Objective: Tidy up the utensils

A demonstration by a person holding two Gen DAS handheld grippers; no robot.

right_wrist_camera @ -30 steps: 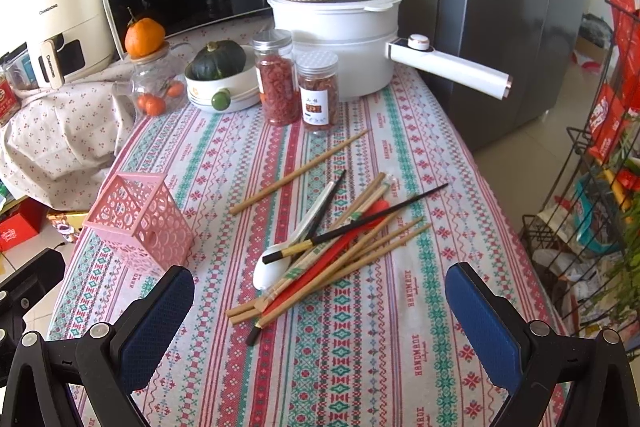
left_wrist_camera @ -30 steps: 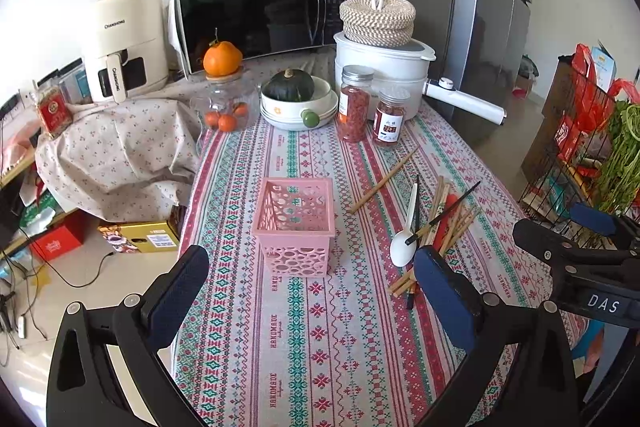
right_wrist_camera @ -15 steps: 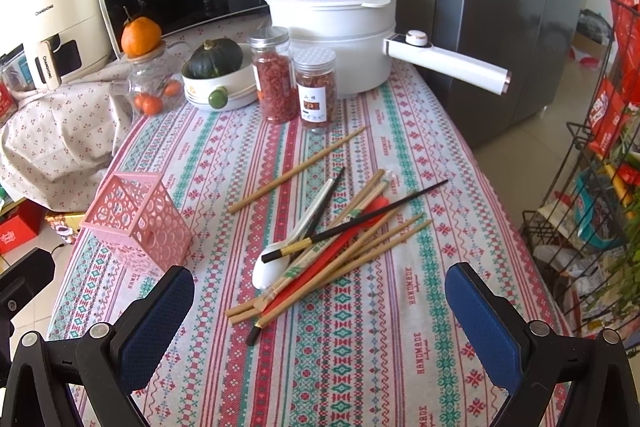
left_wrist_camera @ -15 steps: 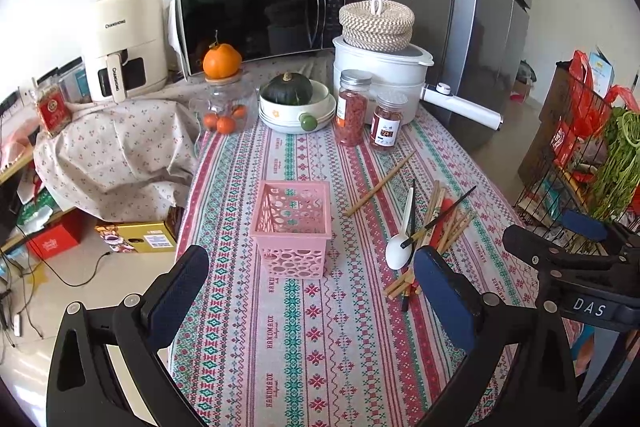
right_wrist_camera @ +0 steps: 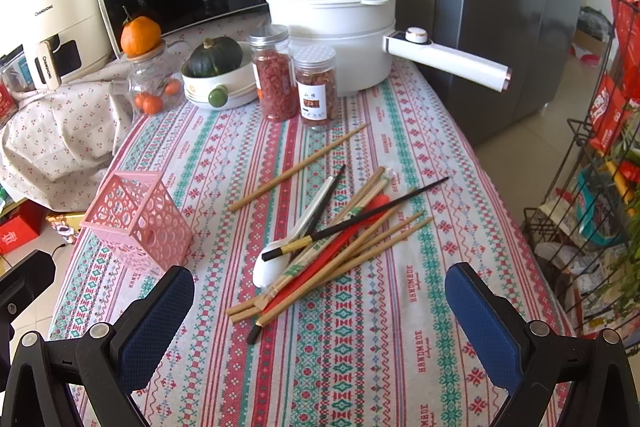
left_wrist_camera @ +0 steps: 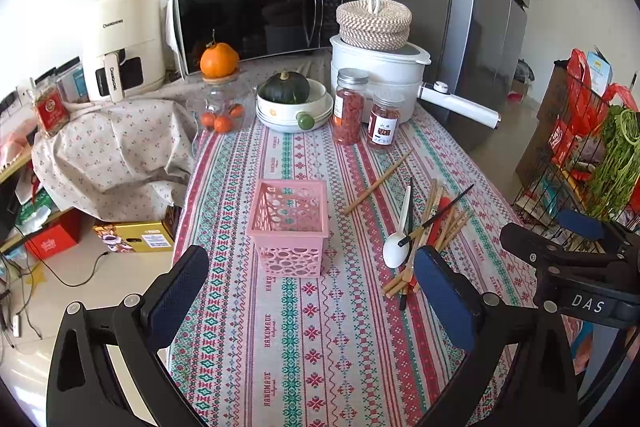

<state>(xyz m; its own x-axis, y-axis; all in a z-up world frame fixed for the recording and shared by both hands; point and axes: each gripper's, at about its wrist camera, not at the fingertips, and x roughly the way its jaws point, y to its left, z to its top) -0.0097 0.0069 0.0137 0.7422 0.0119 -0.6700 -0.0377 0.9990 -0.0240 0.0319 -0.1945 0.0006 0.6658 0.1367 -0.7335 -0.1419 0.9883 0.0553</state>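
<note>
The pink basket stands upright and empty on the tablecloth. The utensil pile, chopsticks over a white spoon, lies beside it, ahead between the spread right gripper fingers. The left gripper is likewise spread, holding nothing.

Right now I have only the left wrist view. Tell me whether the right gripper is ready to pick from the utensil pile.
Observer: The right gripper is open, its pads wide apart with nothing between them, hovering short of the utensil pile.
Operator: Report what lies over the white spoon.
Observer: A black chopstick with a gold band lies with its thick end over the white spoon, at the bowl.
Operator: Say whether anything in the pile is wrapped.
Observer: One wooden pair appears to sit in a pale sleeve with green print.
</note>
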